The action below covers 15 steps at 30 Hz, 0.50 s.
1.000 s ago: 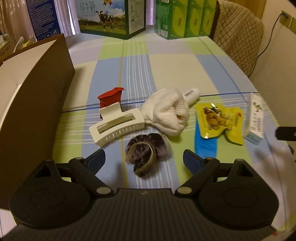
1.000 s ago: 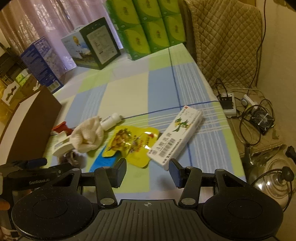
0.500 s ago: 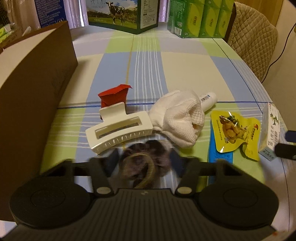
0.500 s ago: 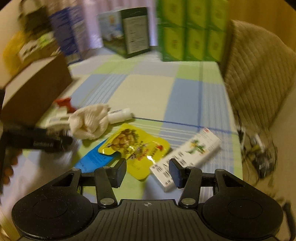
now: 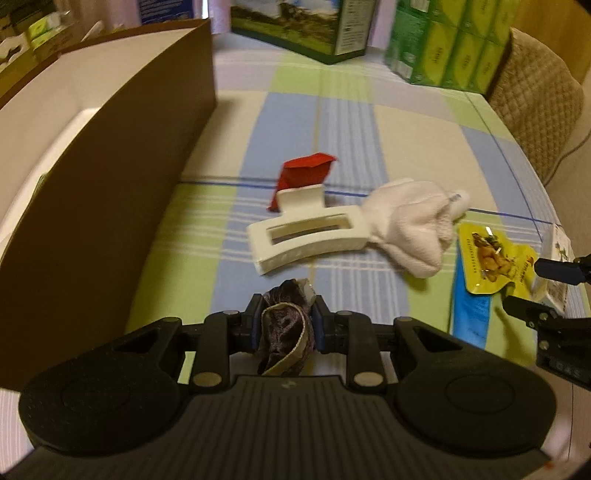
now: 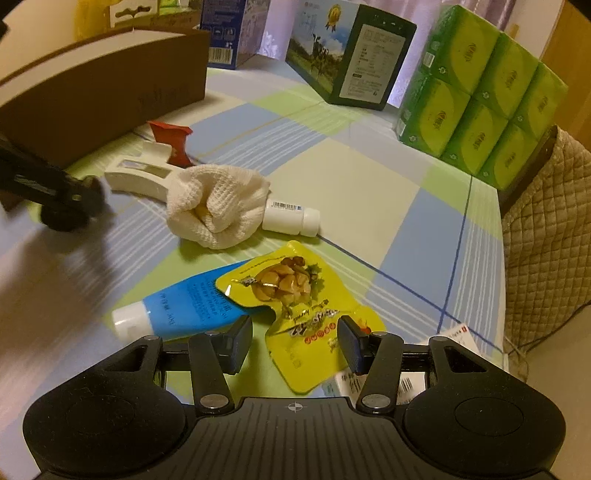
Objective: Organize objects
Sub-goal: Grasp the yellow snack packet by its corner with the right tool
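Note:
My left gripper (image 5: pixel 286 325) is shut on a dark purple scrunchie (image 5: pixel 284 332), lifted off the checked tablecloth. Beyond it lie a cream hair claw (image 5: pixel 306 236), a red packet (image 5: pixel 303 173) and a white knitted cloth (image 5: pixel 410 225). My right gripper (image 6: pixel 293 341) stands open just above the yellow snack pouch (image 6: pixel 291 295), its fingers on either side of the pouch's near end. A blue tube (image 6: pixel 184 310) lies partly under the pouch. A white bottle (image 6: pixel 291 219) lies behind the cloth (image 6: pixel 214 206). A white medicine box (image 6: pixel 373 384) shows under the right fingers.
An open brown cardboard box (image 5: pixel 122 155) with a white inside stands along the left. A milk carton box (image 6: pixel 351 62), a blue box (image 6: pixel 225 33) and stacked green tissue packs (image 6: pixel 480 92) line the far side. A quilted chair back (image 6: pixel 546 236) is at the right edge.
My left gripper closed on the scrunchie and lifted it, turning toward the brown box. My right gripper dropped low and forward over the yellow pouch, staying open.

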Tool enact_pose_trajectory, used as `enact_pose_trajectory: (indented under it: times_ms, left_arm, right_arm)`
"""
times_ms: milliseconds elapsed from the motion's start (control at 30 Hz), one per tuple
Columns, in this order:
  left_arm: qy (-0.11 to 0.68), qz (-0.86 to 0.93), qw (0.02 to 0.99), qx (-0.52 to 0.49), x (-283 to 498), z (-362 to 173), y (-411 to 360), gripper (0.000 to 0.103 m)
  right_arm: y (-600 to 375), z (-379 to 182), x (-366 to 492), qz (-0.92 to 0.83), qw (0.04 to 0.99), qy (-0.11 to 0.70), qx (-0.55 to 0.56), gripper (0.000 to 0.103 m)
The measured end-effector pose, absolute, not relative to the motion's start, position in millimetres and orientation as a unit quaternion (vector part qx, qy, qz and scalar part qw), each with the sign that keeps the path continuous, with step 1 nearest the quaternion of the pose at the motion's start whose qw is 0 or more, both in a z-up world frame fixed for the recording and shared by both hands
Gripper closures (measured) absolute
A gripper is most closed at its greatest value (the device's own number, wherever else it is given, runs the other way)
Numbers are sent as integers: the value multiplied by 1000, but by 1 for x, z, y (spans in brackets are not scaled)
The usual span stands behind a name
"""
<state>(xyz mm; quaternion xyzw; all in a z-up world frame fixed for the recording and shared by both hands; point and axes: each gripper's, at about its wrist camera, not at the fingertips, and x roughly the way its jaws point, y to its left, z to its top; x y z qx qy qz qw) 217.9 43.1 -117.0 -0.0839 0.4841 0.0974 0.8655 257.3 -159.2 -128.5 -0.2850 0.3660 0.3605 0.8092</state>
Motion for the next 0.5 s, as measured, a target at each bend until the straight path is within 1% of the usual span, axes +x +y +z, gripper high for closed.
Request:
enact_pose_trajectory:
  times_ms: [133,233,267,333,400,500]
  left_arm:
    - [486,101,864,-87,213,-118,47,80]
    - [487,102,863,-88,212,-119,46,80]
    - [487,101,863,-88,212,-119,46,80]
    - [487,101,863,-88,212,-119,45,80]
    - [488,101,863,-87,212,-119,44,80]
    - [488,98,863,-87,211,-118,43,80]
  right_arm:
    - [-150,-138,263,353,809,358,-306,55]
    - [-149,-140,268,362,811,352,-295,56]
    - [-149,-140,270,367,809,359,-287,64]
    - [-148,-139,272,368,809,363,-279,66]
    - [-148,-138,273,367,812,361,-274,71]
    - [-152,-131,279,361,818,381,-237,74]
